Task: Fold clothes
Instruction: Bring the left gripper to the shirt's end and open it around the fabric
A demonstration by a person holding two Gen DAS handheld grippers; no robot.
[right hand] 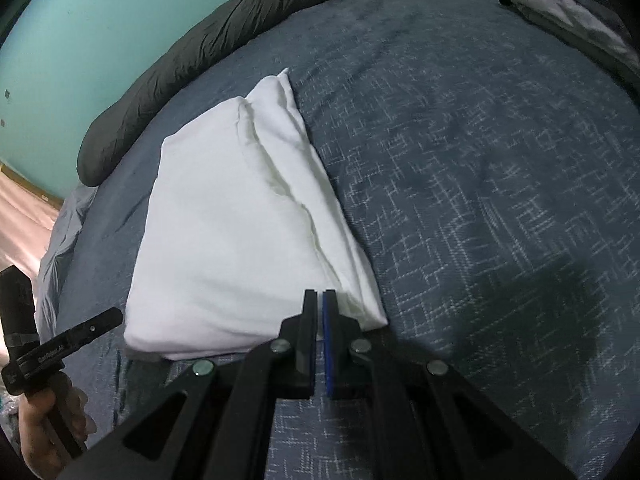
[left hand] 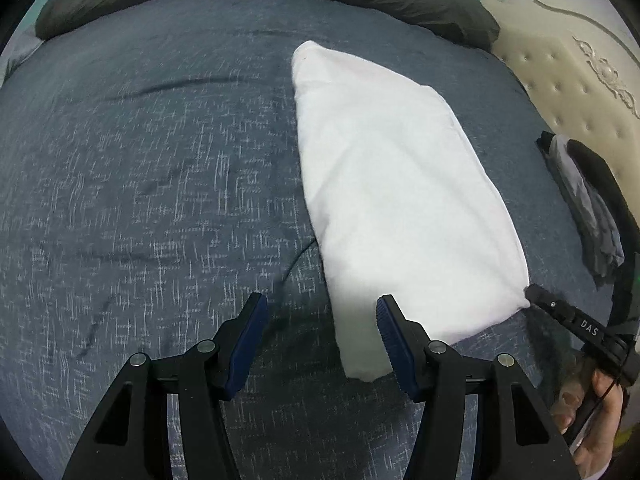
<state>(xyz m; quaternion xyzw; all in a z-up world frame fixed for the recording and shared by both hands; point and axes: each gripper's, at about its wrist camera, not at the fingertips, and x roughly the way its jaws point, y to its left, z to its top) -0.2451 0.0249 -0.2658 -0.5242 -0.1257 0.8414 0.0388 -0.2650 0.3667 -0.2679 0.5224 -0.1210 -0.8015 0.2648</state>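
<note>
Now the white cotton garment (left hand: 400,184) lies folded into a narrow layered bundle on the blue-grey woven bedspread (left hand: 140,160). Left gripper (left hand: 320,312) gapes wide over its near end; right gripper (right hand: 319,300) pinches that near corner. Probably another fold remains, or just tidying.

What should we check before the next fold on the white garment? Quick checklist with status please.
1. Left gripper open: ok, jaws wide apart, over the garment's near edge.
2. Right gripper pinching the white garment: cannot tell; jaws are shut at its near corner, cloth between the pads not visible.
3. Garment flat on the blue bedspread: ok, though layered edges show along one side.
4. Fold path clear: ok, bare bedspread beside it.
5. Dark clothes pile apart from the garment: ok.
</note>
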